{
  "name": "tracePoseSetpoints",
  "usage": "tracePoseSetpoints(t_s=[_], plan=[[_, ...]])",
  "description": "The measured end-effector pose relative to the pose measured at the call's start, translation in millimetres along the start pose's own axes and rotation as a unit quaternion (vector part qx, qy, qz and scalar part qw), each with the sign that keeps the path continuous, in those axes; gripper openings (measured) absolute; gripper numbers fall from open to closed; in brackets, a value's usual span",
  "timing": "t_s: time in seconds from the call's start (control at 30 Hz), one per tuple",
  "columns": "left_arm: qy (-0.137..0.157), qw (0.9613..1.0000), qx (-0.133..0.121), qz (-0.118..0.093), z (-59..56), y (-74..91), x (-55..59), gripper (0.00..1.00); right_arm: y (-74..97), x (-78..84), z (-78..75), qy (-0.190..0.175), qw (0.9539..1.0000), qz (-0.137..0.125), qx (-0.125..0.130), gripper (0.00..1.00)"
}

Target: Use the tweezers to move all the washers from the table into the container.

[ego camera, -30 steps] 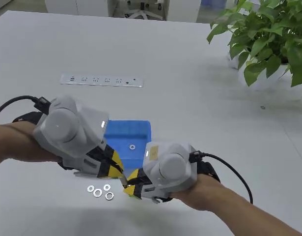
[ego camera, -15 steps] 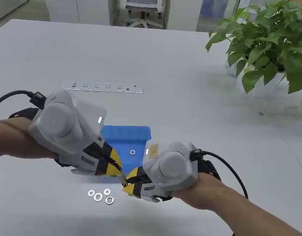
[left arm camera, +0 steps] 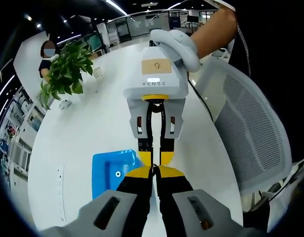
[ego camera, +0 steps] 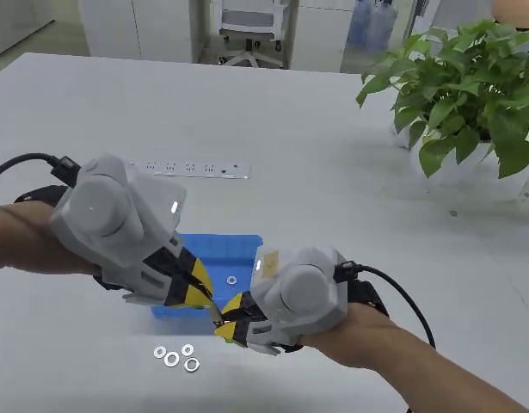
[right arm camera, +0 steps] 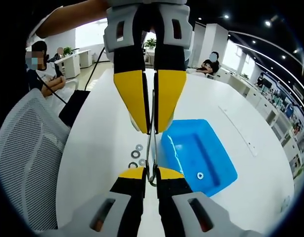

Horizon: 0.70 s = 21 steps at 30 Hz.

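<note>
— Jaws on the left gripper (left arm camera: 152,174), how do they stand?

— Pinched almost shut on the tweezers (right arm camera: 152,143). Facing them, the right gripper (right arm camera: 151,174) has its jaws drawn in just as tight on the same tweezers. Both grip the one tool, tip to tip, above the table (ego camera: 333,198).

— Anything different from a second ago?

— Mostly the headset has tilted, so the whole scene sits lower in the head view. The grippers still meet the same way, and the count has not moved. Four washers (ego camera: 171,360) lie in a loose cluster on the table, just left of the joined tips and nearer the person. One washer (ego camera: 231,280) rests inside the blue container (ego camera: 238,249) behind the tips.

— What does that mean for the job?

— I'd judge the tool is still being passed or re-seated between the grippers, not yet used. No washer is in the tweezers, so four remain to move. One gripper likely has to let go before the tweezers can reach the cluster, which lies near the container's front wall.
</note>
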<state>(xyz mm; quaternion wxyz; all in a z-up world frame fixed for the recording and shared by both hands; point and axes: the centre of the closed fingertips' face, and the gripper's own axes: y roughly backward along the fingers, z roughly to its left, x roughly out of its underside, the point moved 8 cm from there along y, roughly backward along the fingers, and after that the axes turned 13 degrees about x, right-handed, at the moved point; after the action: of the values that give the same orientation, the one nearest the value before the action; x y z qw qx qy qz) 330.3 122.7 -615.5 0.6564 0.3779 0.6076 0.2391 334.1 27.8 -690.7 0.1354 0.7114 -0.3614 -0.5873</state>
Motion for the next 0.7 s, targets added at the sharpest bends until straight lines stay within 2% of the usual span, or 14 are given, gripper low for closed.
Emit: tracePoseSetpoints(t_s=[0.4,0.7], plan=[[-0.011,0.9999,-0.009,0.007,8.4,9.0,-4.0,0.07,1.8,-6.7,-13.5,0.009,0.9999,-0.006,0.011,0.10],[-0.017,0.9997,-0.016,0.006,20.8,13.3,-5.3,0.07,2.0,-8.5,-27.1,0.019,0.9997,-0.002,0.015,0.10]])
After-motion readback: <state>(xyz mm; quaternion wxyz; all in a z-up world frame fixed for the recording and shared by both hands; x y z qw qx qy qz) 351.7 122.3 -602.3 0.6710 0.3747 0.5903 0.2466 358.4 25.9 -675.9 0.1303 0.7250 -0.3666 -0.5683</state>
